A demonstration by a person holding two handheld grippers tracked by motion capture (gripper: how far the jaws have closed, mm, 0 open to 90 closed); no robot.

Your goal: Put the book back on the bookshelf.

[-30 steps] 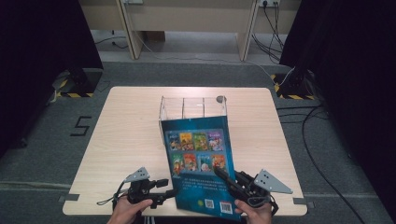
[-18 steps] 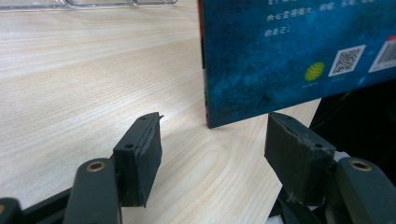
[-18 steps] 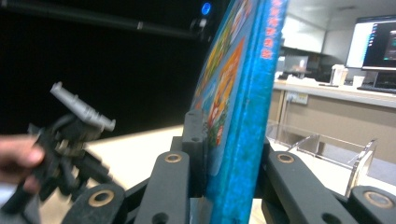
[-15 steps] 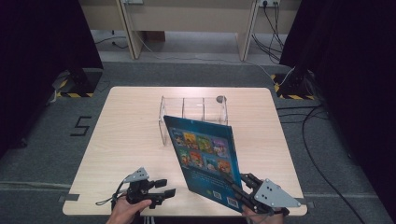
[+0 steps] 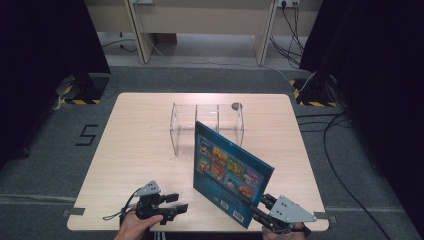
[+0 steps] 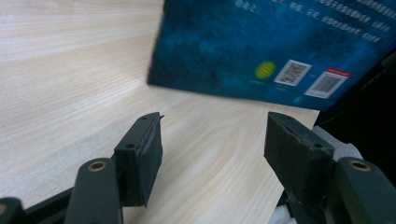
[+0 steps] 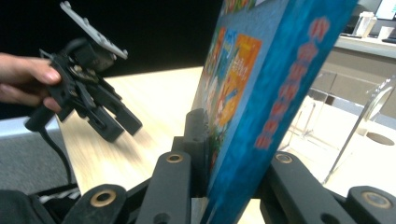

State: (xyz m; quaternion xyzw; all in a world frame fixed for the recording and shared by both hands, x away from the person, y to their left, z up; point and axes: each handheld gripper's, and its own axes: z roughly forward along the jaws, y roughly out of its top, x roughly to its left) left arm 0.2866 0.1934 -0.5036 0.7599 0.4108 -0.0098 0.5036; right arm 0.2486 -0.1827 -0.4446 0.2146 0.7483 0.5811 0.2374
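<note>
Held item: the blue book [image 5: 227, 172] stood on edge, tilted, near the front right of the counter [image 5: 135, 150], its lower corner clamped in the right tool [image 7: 224, 154].
Right tool: clenched on the book's spine end, one jaw on each cover; the grip sat at one corner only.
Left tool [image 5: 172, 210]: jaws narrowed with a gap between them, nothing in that gap; it rested on the counter just left of the book, apart from it.
Target nearby: the clear acrylic rack [image 5: 207, 122] stood behind the book, mid-counter.
Risk 1: a corner grip gave the book leverage; it could have pivoted in the pads and dropped flat.
Risk 2: the raised far corner could have struck a rack divider and pushed the light rack away.
Risk 3: the glossy cover could have slid if clamping eased.
Risk 4: the idle left tool offered no support to the free edge.
</note>
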